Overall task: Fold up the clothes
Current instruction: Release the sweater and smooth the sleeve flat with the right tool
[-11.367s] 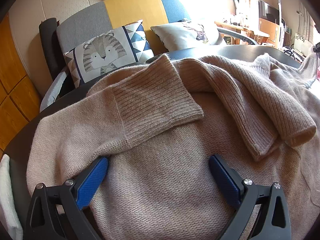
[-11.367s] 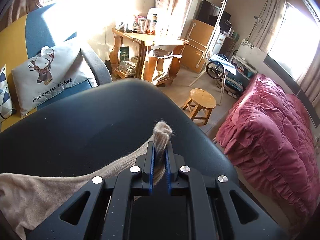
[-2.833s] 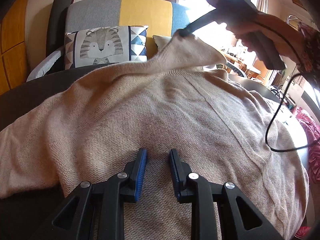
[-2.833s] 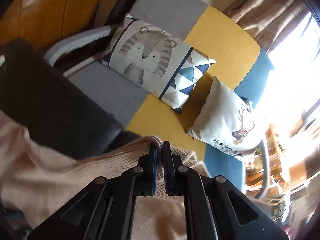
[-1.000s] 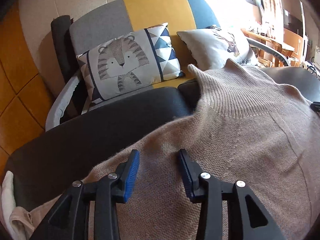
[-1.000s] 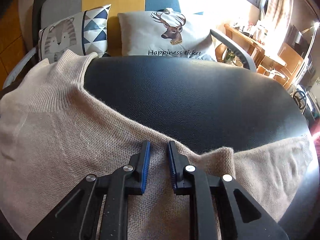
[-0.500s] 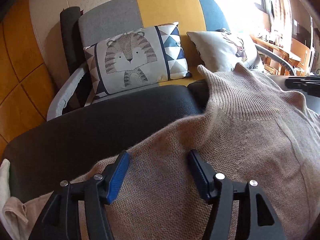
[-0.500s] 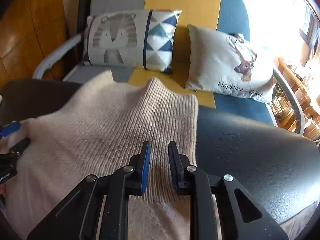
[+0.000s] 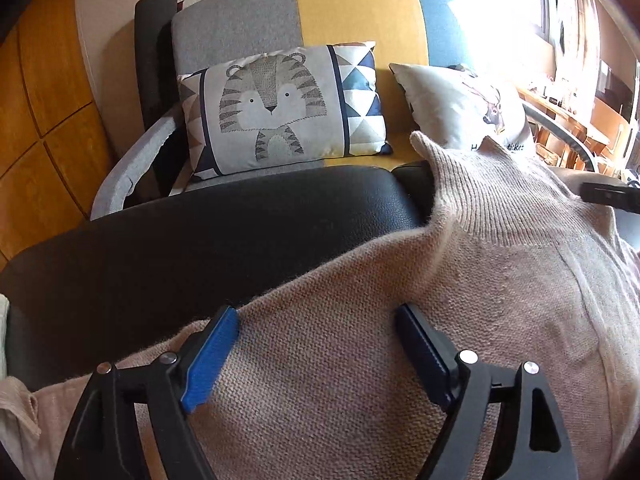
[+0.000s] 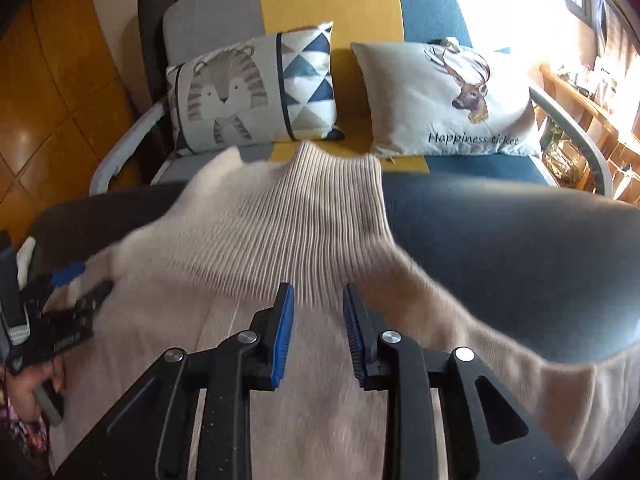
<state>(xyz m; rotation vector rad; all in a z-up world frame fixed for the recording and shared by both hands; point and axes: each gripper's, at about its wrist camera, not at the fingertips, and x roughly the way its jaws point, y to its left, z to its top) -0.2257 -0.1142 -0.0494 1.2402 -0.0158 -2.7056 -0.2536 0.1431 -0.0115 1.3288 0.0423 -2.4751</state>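
A beige knit sweater (image 9: 400,360) lies spread on a black padded table (image 9: 200,240), its ribbed collar (image 10: 288,216) pointing toward the sofa. My left gripper (image 9: 316,314) hovers over the sweater's shoulder edge. Its jaws are opening wide, with only flat knit below them. My right gripper (image 10: 318,292) is just behind the collar. Its jaws are opening too, a narrow gap with nothing pressed between the pads. In the right wrist view the left gripper (image 10: 76,280) shows at the left, held by a hand (image 10: 28,384). The right gripper's tip (image 9: 608,196) shows at the right edge of the left wrist view.
Behind the table stands a grey, yellow and blue sofa (image 9: 352,12) with a tiger cushion (image 9: 276,108) and a deer cushion (image 10: 448,96). An orange panelled wall (image 9: 40,120) is at the left. A wooden desk (image 9: 560,108) is far right. White cloth (image 9: 4,320) lies at the table's left edge.
The left jaws have spread wider over the sweater's shoulder. The right gripper has moved left from the sleeve side to the collar, and its jaws have parted a little.
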